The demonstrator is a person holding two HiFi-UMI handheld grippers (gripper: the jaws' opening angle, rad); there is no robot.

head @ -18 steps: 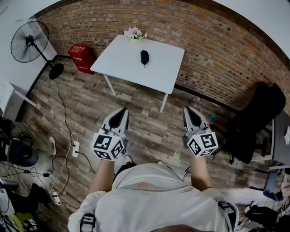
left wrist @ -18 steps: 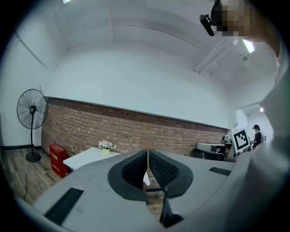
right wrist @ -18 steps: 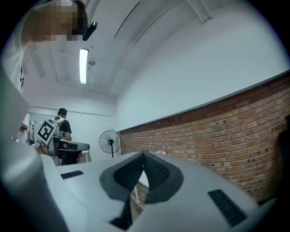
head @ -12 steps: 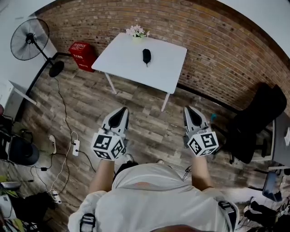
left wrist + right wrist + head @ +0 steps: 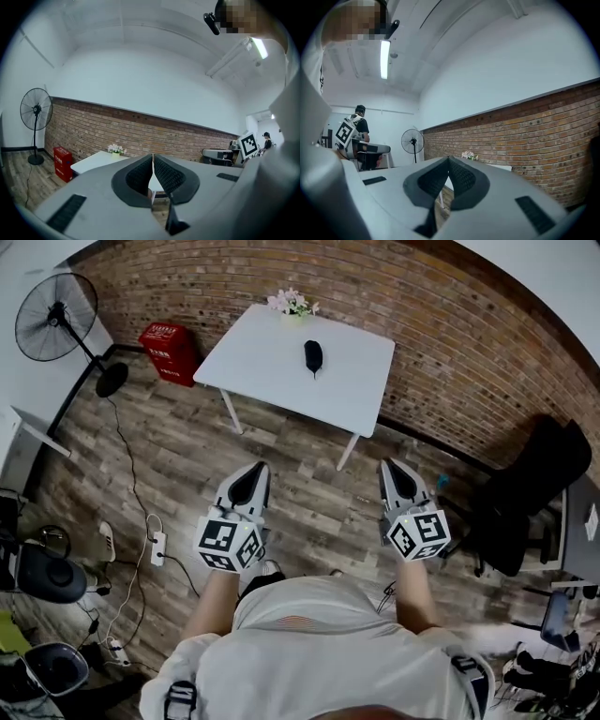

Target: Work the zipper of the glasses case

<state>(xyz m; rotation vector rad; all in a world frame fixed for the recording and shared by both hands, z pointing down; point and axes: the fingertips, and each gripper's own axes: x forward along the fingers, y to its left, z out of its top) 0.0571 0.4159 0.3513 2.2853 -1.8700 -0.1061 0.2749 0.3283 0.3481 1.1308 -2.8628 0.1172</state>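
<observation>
A small black glasses case [image 5: 313,356] lies on the white table [image 5: 272,367] by the brick wall, well ahead of me in the head view. My left gripper [image 5: 259,466] and right gripper [image 5: 388,465] are held at waist height over the wooden floor, far short of the table. Both are shut, their tips touching, with nothing between them. In the left gripper view the shut left gripper [image 5: 153,155] hides most of the table [image 5: 91,161]. The right gripper [image 5: 448,159] likewise covers the table in its own view. The case does not show in either gripper view.
A pot of pale flowers [image 5: 292,304] stands at the table's far edge. A red crate [image 5: 166,348] and a standing fan [image 5: 56,317] are to the left, cables and a power strip [image 5: 156,547] lie on the floor, and a black office chair [image 5: 534,493] is at right. Another person [image 5: 360,125] stands far off.
The table and case have slid slightly right and up in the head view as I move forward. Both grippers stay shut and hold their places before me.
</observation>
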